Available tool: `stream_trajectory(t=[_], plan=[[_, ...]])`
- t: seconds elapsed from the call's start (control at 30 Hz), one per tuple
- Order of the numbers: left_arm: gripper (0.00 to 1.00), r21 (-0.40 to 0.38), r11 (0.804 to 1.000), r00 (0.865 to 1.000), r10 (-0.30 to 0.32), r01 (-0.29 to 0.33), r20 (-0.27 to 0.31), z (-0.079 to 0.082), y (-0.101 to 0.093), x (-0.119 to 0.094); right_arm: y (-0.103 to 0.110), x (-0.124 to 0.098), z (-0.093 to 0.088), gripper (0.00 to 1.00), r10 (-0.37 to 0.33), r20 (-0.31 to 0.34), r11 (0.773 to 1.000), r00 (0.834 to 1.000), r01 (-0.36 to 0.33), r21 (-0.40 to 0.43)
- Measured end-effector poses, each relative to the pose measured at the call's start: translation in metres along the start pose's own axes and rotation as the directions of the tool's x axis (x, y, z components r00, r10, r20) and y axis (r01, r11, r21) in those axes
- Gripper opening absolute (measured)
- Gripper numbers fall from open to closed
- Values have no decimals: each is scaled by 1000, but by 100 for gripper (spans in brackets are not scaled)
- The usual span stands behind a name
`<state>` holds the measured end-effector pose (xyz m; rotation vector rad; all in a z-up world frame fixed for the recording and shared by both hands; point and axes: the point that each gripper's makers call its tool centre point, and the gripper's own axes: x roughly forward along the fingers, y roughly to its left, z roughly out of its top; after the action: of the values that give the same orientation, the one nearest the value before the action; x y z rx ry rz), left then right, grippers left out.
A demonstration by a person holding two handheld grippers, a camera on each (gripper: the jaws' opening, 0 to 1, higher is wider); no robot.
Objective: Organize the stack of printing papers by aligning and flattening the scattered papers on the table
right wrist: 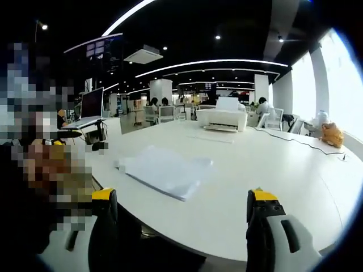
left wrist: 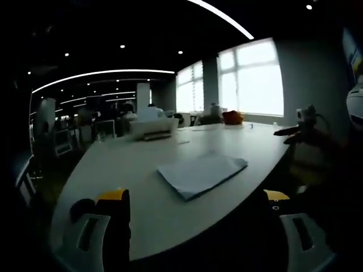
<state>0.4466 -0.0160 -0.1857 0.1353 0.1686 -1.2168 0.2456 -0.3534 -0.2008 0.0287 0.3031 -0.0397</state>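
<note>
A loose stack of white printing papers (left wrist: 202,173) lies on the large white table (left wrist: 130,170), its sheets slightly fanned out. In the right gripper view the same paper stack (right wrist: 164,170) rests near the table's (right wrist: 255,164) front edge. My left gripper (left wrist: 195,198) hangs open at the near table edge, short of the papers, yellow-tipped jaws wide apart with nothing between them. My right gripper (right wrist: 180,199) is also open, its jaws spread just below the stack, holding nothing. The other gripper (left wrist: 303,127) reaches in at the right of the left gripper view.
A white printer (right wrist: 222,118) stands at the far side of the table, also seen as the printer (left wrist: 153,127). A cable (right wrist: 295,141) runs across the table's right side toward an orange object (right wrist: 332,135). A laptop (right wrist: 88,107) sits at left. People sit at desks behind.
</note>
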Motion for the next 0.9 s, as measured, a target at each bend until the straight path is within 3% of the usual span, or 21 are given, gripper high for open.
stream_trajectory(t=[0.9], plan=[[97, -5, 1000, 1000, -16, 16, -3, -3, -5, 4, -4, -1, -1, 90, -11, -8, 1000, 1000, 11, 3]])
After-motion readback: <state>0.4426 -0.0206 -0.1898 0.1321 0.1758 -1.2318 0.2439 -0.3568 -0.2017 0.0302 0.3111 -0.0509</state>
